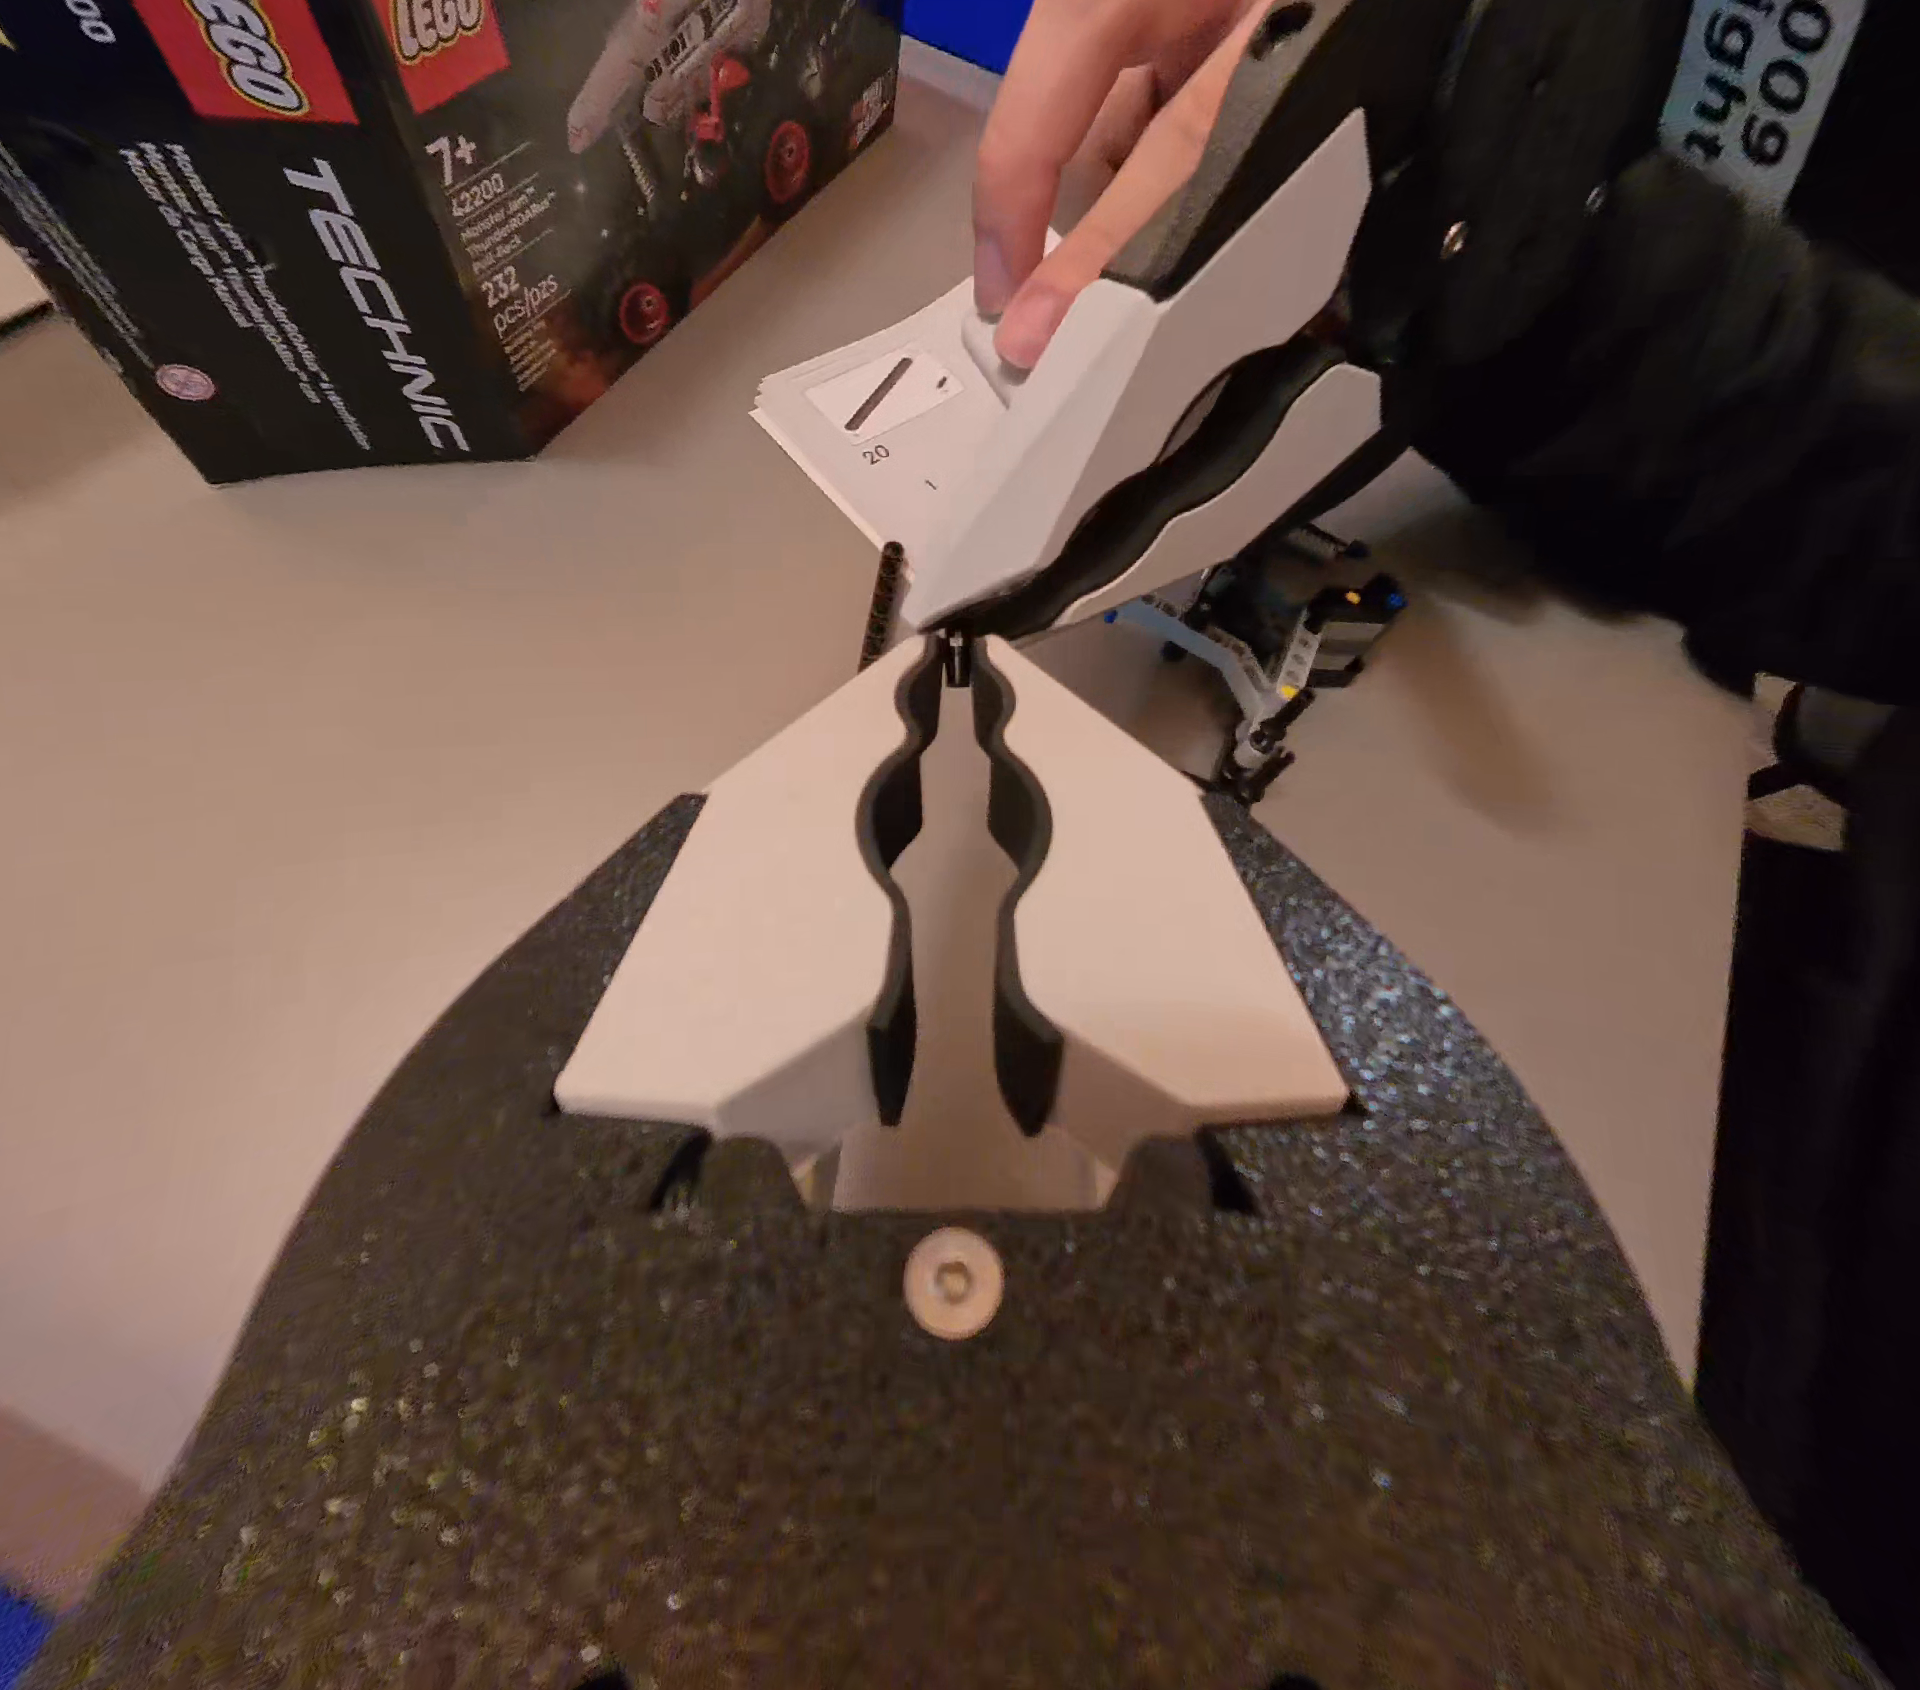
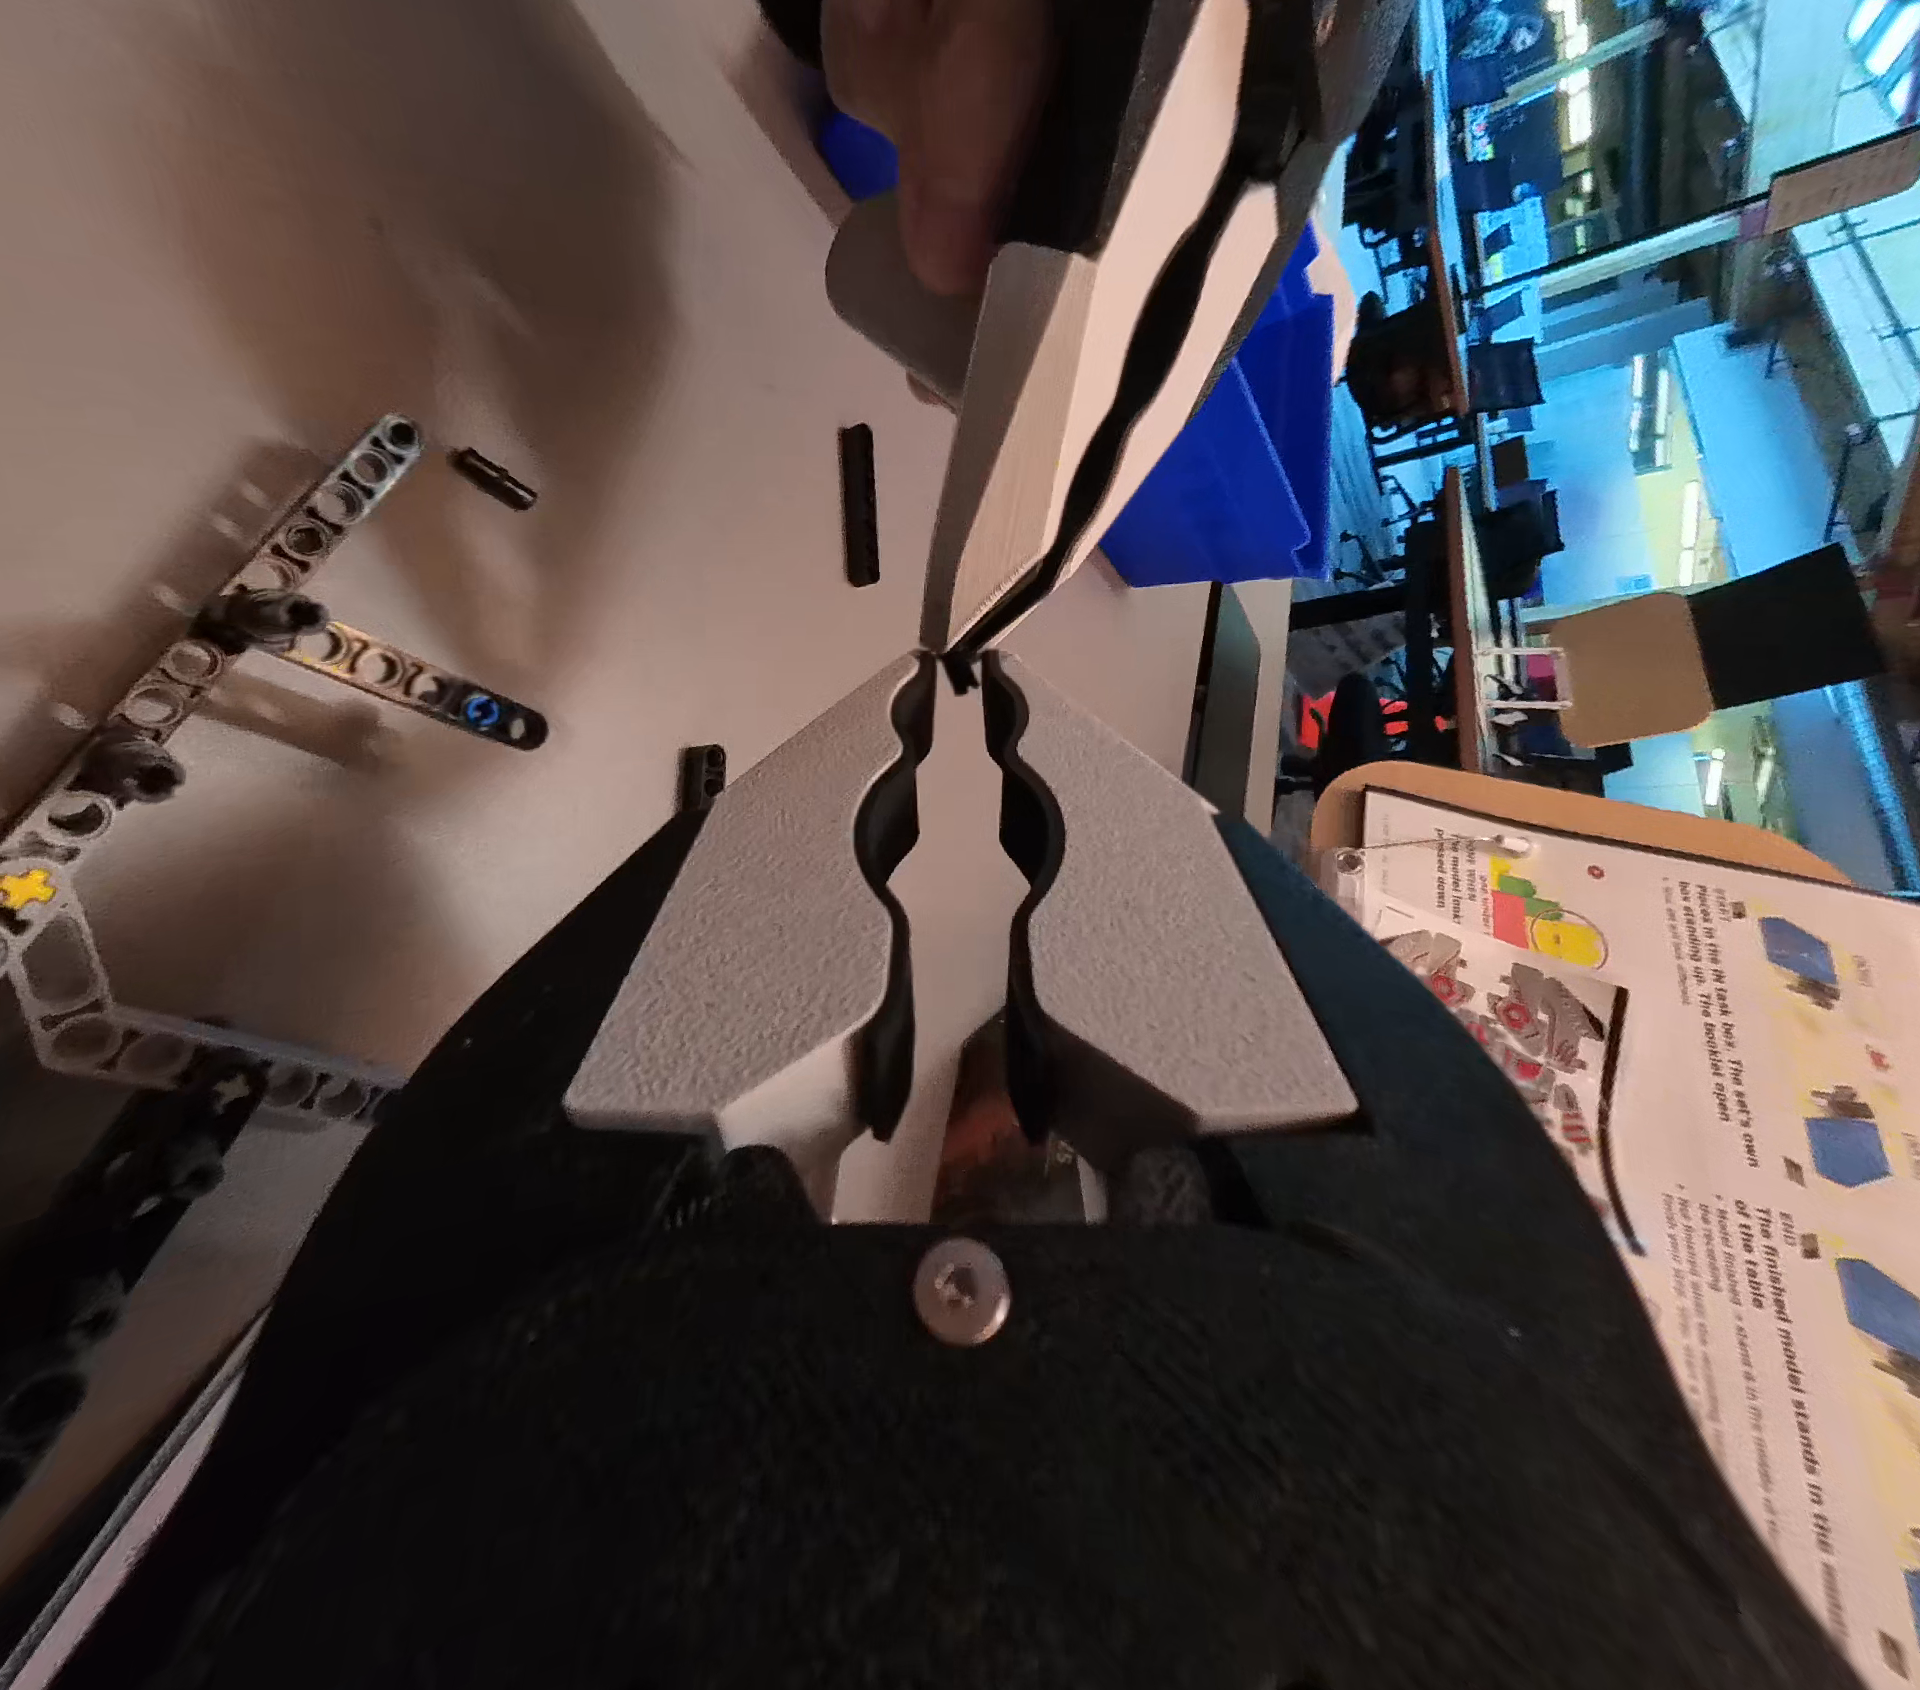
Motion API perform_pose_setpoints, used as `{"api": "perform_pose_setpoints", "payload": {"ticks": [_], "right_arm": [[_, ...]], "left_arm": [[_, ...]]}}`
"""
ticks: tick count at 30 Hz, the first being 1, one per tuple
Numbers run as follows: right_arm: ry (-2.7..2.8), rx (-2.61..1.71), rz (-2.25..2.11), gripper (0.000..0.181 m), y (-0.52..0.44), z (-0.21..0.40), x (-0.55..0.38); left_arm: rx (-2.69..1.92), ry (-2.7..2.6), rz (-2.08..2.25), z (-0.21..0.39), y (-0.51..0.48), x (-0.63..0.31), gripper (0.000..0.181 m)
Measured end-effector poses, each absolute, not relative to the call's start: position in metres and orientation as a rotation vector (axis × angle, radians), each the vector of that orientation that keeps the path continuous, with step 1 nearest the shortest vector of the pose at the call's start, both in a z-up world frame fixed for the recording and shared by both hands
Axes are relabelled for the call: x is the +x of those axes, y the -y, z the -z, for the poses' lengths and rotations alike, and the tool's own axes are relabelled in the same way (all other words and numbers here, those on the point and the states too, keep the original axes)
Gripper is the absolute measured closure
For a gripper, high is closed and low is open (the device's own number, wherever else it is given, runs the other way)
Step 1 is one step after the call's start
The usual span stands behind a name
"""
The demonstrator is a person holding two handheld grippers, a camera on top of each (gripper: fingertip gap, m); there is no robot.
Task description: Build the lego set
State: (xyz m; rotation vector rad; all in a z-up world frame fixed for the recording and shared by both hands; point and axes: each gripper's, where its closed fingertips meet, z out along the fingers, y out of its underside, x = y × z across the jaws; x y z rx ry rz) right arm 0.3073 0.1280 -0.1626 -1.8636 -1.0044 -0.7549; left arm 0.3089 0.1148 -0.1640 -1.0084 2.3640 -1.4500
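Note:
A small black pin (image 1: 954, 666) is pinched between the tips of both grippers, above the table. My left gripper (image 1: 954, 653) reaches up from below, its fingers nearly together around the pin. My right gripper (image 1: 964, 617) comes down from the upper right, shut, tip to tip with the left one. In the right wrist view the pin (image 2: 961, 672) sits between my right gripper's tips (image 2: 954, 661), and the left gripper (image 2: 943, 645) meets it from above. The part-built grey and black model (image 1: 1268, 653) lies on the table behind, and also shows in the right wrist view (image 2: 62, 965).
The black set box (image 1: 468, 134) stands at the back left, with the open instruction booklet (image 1: 883, 414) beside it. A black axle (image 2: 860, 502), a short black pin (image 2: 497, 479) and a black beam (image 2: 416, 684) lie loose. A blue bin (image 2: 1226, 445) and a printed sheet (image 2: 1662, 1069) are on the right. Both grippers' tips are close together, under 4 cm apart. The black axle (image 2: 860, 502) is about 12 cm from both grippers' fingertips.

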Motion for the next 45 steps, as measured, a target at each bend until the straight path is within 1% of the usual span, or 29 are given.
{"api": "perform_pose_setpoints", "payload": {"ticks": [3, 6, 9, 14, 18, 23, 28, 29, 34, 41, 45], "right_arm": [[1.036, -1.85, 0.816, 0.177, -0.13, 0.162, 0.308], [0.953, -1.82, 0.844, 0.179, -0.133, 0.153, 0.313], [0.726, -1.765, 0.638, 0.179, -0.133, 0.132, 0.313], [0.44, -1.624, 0.198, 0.179, -0.123, 0.101, 0.31], [0.405, -1.558, 0.072, 0.18, -0.119, 0.091, 0.304], [0.426, -1.546, 0.04, 0.18, -0.117, 0.089, 0.298], [0.46, -1.577, 0.067, 0.179, -0.119, 0.095, 0.296], [0.469, -1.577, 0.069, 0.18, -0.119, 0.095, 0.294], [0.475, -1.575, 0.062, 0.18, -0.118, 0.095, 0.294], [0.466, -1.572, -0.058, 0.18, -0.114, 0.095, 0.289], [0.483, -1.596, -0.05, 0.179, -0.115, 0.1, 0.288]], "left_arm": [[-1.049, -2.363, 1.464, 0.163, -0.117, 0.309, 0.178], [-1.02, -2.294, 1.501, 0.154, -0.12, 0.313, 0.178], [-0.825, -2.168, 1.52, 0.134, -0.123, 0.313, 0.177], [-0.578, -1.917, 1.57, 0.099, -0.119, 0.311, 0.17], [-0.53, -1.864, 1.608, 0.09, -0.115, 0.308, 0.168], [-0.516, -1.865, 1.669, 0.086, -0.109, 0.305, 0.173], [-0.488, -1.915, 1.666, 0.088, -0.105, 0.301, 0.172], [-0.482, -1.922, 1.649, 0.089, -0.104, 0.302, 0.178], [-0.487, -1.952, 1.631, 0.09, -0.104, 0.3, 0.178], [-0.42, -1.998, 1.619, 0.092, -0.104, 0.294, 0.179], [-0.387, -2.006, 1.572, 0.095, -0.103, 0.294, 0.176]]}}
